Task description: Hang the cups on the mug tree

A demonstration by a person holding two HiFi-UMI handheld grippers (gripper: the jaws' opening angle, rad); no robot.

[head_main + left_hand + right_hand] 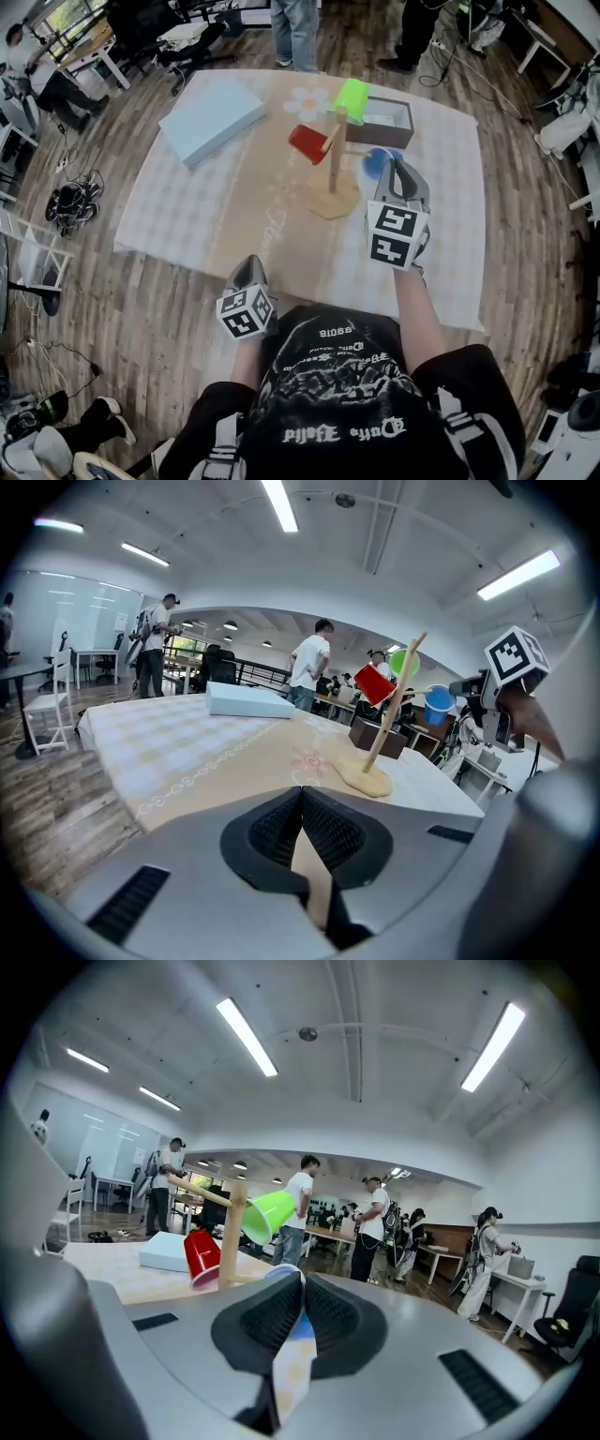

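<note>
Here, right claw (396, 173) gripping blue cup (375, 167), left claw (302, 794) closed

Mug tree (331, 164): pale bare wood, matt. Red cup (307, 142), green cup (352, 94), blue cup (378, 165): smooth plastic, slight gloss. Tablecloth (187, 220): matt cloth. Left gripper (302, 791): matt grey plastic shell. Its pads (333, 832) are black and ribbed, probably rubber.

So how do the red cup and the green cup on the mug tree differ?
The green cup hangs near the top of the mug tree; the red cup hangs lower, on the opposite side. The green cup looks lime, the red cup deep red. Both hang on pegs.
</note>
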